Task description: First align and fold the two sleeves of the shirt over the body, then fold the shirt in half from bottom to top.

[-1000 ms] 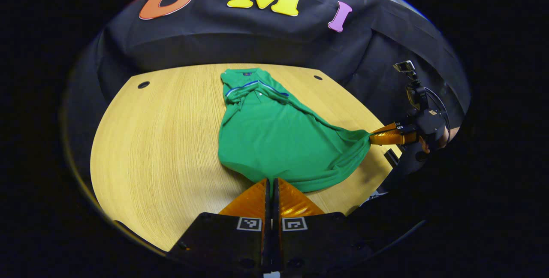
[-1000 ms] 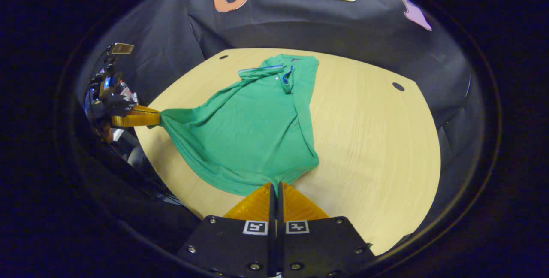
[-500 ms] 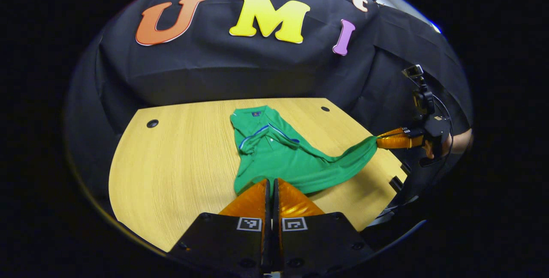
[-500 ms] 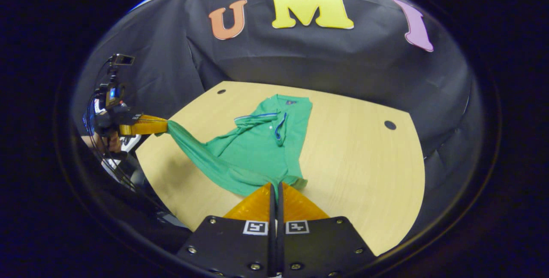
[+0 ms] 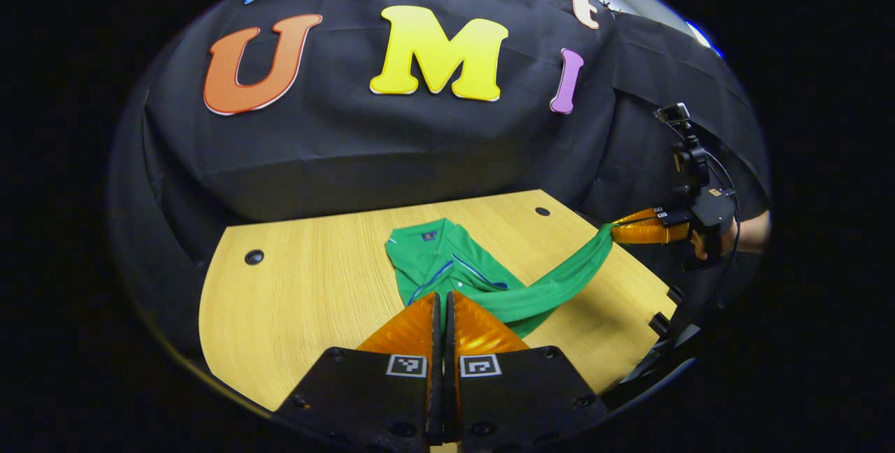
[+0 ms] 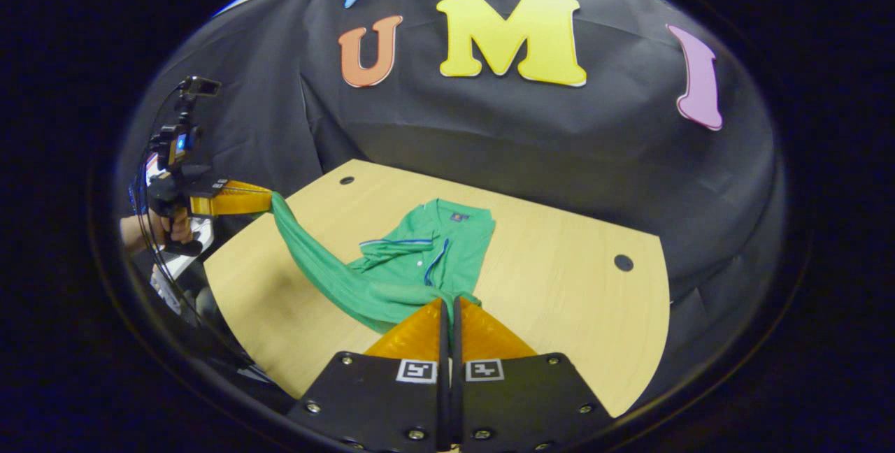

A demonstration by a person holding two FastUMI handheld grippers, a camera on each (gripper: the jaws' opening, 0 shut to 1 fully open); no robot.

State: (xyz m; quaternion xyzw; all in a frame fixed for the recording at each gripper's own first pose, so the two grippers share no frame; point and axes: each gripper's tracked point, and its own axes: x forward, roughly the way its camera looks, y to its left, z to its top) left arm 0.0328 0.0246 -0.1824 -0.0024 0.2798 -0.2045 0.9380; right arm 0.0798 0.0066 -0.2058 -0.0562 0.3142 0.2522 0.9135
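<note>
Both claws [image 5: 442, 297] [image 6: 449, 301] clamped on green shirt [image 5: 447, 264] hem, lifted off table [image 5: 314, 278]; lower shirt body hidden behind fingers.

We can read nothing here: the small patch inside the shirt [image 6: 420, 257] collar and the square coded markers on the tongs are not legible text.
</note>
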